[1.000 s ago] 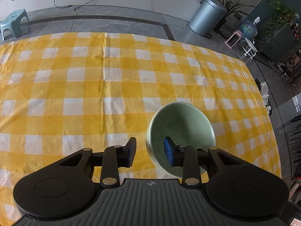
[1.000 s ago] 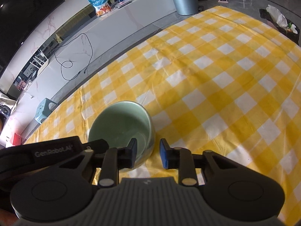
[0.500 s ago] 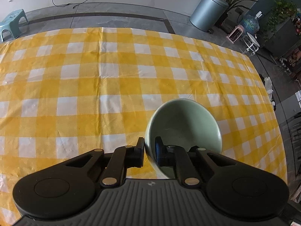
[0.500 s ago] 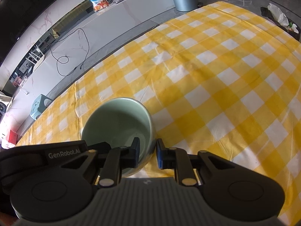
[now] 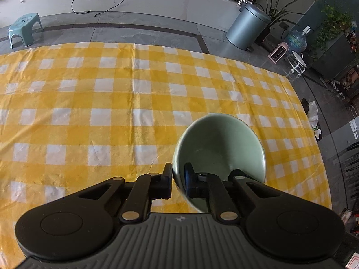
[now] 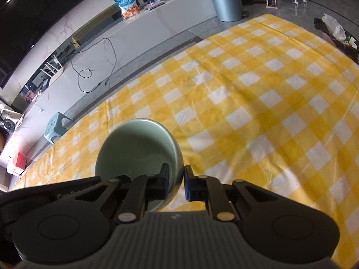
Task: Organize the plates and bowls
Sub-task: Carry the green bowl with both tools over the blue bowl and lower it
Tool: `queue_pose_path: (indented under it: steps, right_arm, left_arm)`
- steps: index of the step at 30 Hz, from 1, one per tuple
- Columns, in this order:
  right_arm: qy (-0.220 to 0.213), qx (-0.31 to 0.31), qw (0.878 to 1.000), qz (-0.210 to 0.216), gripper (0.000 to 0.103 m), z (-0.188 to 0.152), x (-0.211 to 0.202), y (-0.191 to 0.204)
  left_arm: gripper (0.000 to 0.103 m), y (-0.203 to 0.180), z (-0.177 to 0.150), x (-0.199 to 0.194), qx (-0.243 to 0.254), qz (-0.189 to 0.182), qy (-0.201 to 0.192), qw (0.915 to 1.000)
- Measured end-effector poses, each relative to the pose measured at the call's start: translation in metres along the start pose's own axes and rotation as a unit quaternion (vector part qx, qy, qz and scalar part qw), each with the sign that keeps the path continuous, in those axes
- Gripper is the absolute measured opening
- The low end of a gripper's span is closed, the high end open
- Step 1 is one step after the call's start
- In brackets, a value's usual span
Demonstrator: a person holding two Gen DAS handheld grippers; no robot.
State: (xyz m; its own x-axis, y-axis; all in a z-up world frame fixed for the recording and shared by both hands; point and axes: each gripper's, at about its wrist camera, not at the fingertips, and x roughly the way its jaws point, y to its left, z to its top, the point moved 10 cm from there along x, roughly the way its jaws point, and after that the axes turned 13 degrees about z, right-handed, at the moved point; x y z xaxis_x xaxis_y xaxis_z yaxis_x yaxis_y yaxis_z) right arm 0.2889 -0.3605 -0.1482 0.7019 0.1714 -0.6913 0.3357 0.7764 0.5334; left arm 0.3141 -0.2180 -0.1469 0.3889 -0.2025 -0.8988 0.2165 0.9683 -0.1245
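Note:
A pale green bowl (image 5: 221,145) is pinched by its left rim in my left gripper (image 5: 178,176), one finger inside and one outside, and held above the yellow checked tablecloth (image 5: 112,103). A second pale green bowl (image 6: 136,148) is pinched by its right rim in my right gripper (image 6: 176,180), also off the tablecloth (image 6: 258,112). Both bowls look empty. No plates are in view.
Beyond the table's far edge are grey floor, a teal stool (image 5: 23,29), a grey bin (image 5: 245,29), a white stool (image 5: 297,61) and a long white counter (image 6: 139,29) with cables. A black bag with white rubbish (image 6: 336,33) sits off the table's right side.
Both grippers went from open around the bowl rims to shut on them. Both bowls have been lifted and the views have risen, showing more floor beyond the table.

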Motion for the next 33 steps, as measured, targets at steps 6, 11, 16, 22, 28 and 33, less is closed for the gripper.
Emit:
queue_pose_path:
  steps: [6, 11, 16, 22, 28, 33]
  right_arm:
    - [0.0, -0.005, 1.0, 0.022, 0.011, -0.016, -0.034, 0.024]
    - [-0.001, -0.008, 0.999, 0.045, 0.011, -0.034, -0.065, 0.046]
    - [-0.013, -0.024, 0.998, 0.06, 0.011, -0.054, -0.101, 0.069]
    - [-0.017, -0.035, 0.996, 0.08, 0.01, -0.087, -0.134, 0.089]
    - [-0.009, -0.03, 0.995, 0.1, 0.01, -0.124, -0.156, 0.097]
    - [-0.003, -0.019, 0.994, 0.104, 0.01, -0.148, -0.17, 0.092]
  left_arm:
    - [0.011, 0.012, -0.011, -0.047, -0.011, 0.006, -0.028, 0.9995]
    - [0.011, 0.026, -0.023, -0.091, -0.028, 0.005, -0.055, 0.9981]
    - [0.011, 0.039, -0.045, -0.126, -0.034, 0.005, -0.079, 0.9963]
    - [0.011, 0.06, -0.076, -0.158, -0.057, 0.007, -0.102, 0.9932]
    - [0.012, 0.076, -0.108, -0.181, -0.085, 0.01, -0.121, 0.989]
    - [0.012, 0.084, -0.134, -0.185, -0.103, 0.003, -0.12, 0.9874]
